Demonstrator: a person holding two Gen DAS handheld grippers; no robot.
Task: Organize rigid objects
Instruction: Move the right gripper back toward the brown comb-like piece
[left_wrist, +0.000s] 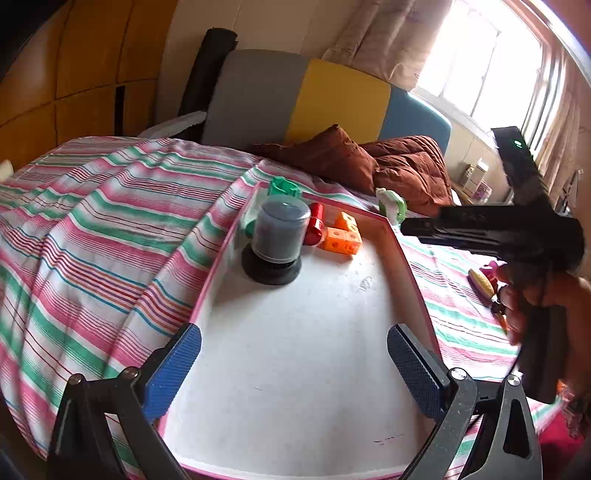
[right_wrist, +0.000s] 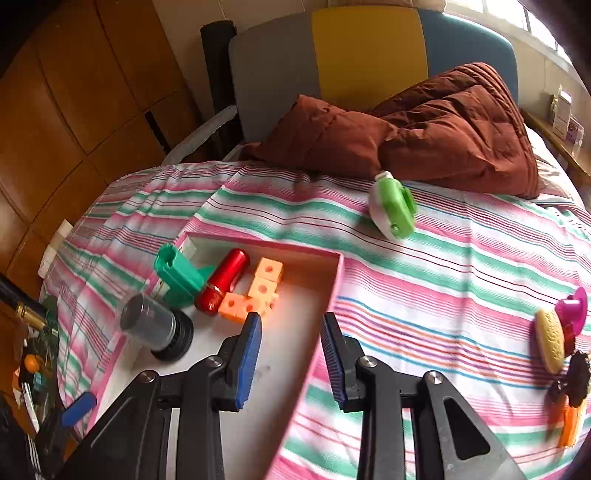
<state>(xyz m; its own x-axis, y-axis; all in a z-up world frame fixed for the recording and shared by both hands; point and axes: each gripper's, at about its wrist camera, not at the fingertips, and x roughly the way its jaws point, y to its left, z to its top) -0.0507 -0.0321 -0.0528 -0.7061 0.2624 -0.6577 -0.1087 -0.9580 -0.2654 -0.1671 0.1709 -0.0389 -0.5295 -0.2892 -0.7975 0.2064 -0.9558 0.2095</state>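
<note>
Both the left gripper (left_wrist: 294, 345) and right gripper (right_wrist: 291, 328) are hovering with jaws spread, empty. Reaching carelessly for the green-white toy (right_wrist: 393, 206) is risking knocking the pink-rimmed tray (right_wrist: 338, 275).

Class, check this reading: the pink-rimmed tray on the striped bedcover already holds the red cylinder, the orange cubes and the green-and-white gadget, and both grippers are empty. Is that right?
Not quite. The green-and-white gadget lies outside the pink-rimmed tray, on the striped bedcover near the brown quilt, as the right wrist view shows. The red cylinder and orange cubes are in the tray, and both grippers are empty.
</note>
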